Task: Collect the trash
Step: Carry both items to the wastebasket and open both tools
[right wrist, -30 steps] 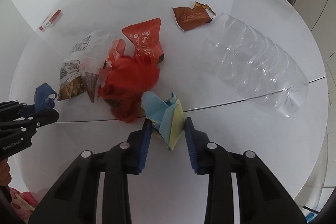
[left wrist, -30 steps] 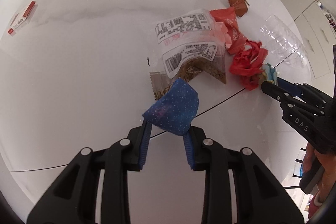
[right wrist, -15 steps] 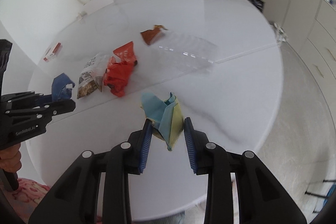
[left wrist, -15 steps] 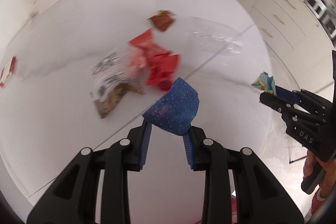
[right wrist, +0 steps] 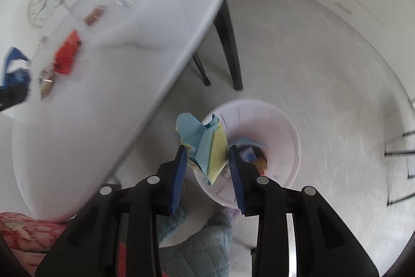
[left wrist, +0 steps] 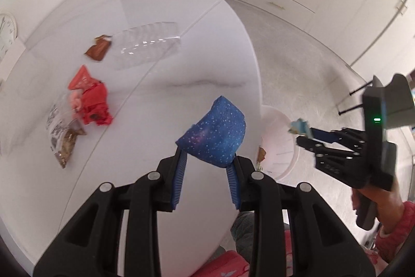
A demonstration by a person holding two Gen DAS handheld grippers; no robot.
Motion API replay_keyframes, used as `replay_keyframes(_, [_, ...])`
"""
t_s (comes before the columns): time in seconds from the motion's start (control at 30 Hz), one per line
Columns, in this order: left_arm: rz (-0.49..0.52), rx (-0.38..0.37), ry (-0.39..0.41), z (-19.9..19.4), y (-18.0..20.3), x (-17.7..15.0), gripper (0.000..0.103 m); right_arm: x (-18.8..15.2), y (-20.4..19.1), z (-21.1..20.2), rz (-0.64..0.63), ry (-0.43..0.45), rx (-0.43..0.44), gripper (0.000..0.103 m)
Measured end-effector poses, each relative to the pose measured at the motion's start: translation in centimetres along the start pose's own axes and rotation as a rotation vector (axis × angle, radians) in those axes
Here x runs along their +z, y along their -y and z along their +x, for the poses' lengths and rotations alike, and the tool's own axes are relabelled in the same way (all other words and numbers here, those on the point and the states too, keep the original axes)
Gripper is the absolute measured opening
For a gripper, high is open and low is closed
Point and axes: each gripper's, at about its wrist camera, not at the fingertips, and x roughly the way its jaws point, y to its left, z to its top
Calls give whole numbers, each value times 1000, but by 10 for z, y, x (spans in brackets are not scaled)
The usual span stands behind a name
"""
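Gripping blue starry wrapper (left wrist: pixel 215 138) in left tongs (left wrist: pixel 206 177), right tongs (right wrist: pixel 208 173) just loosening around blue-yellow paper (right wrist: pixel 205 147) above white bin (right wrist: pixel 290 131)

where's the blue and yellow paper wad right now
In the right wrist view the blue and yellow paper wad sits between the right gripper pads, whose jaws have just been opening, above the white bin on the floor beside the table.
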Motion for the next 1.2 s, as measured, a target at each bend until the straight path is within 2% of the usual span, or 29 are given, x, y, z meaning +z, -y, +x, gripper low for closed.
replay_keyframes(0.07, [34, -7, -10, 2, 14, 1, 29, -10, 16, 11, 56, -33, -3, 52])
replay_keyframes(0.13, [65, -18, -22, 6, 26, 2, 29, -17, 29, 10, 107, -32, 1, 62])
replay_keyframes(0.27, [128, -37, -47, 16, 53, 5, 30, -28, 48, -14, 167, 17, -46, 79])
replay_keyframes(0.57, [241, -129, -115, 49, 119, 14, 30, -50, 80, -75, 248, 121, -143, 95])
replay_keyframes(0.63, [253, -145, -145, 60, 133, 15, 35, -52, 86, -84, 254, 133, -154, 95])
replay_keyframes(0.67, [251, -153, -154, 64, 137, 15, 41, -53, 88, -89, 258, 140, -159, 96])
replay_keyframes(0.73, [252, -155, -159, 67, 143, 17, 57, -53, 92, -94, 268, 152, -172, 99])
replay_keyframes(0.8, [263, -132, -138, 65, 148, 19, 86, -54, 97, -98, 281, 164, -182, 100])
replay_keyframes(0.83, [270, -124, -120, 61, 149, 19, 90, -55, 98, -100, 287, 167, -183, 100])
replay_keyframes(0.93, [292, -128, -80, 51, 153, 20, 92, -54, 101, -101, 306, 168, -177, 100])
replay_keyframes(1.0, [292, -123, -77, 49, 151, 22, 95, -53, 100, -99, 309, 163, -176, 100])
replay_keyframes(1.2, [278, -120, -78, 45, 146, 20, 95, -50, 91, -94, 290, 153, -166, 100])
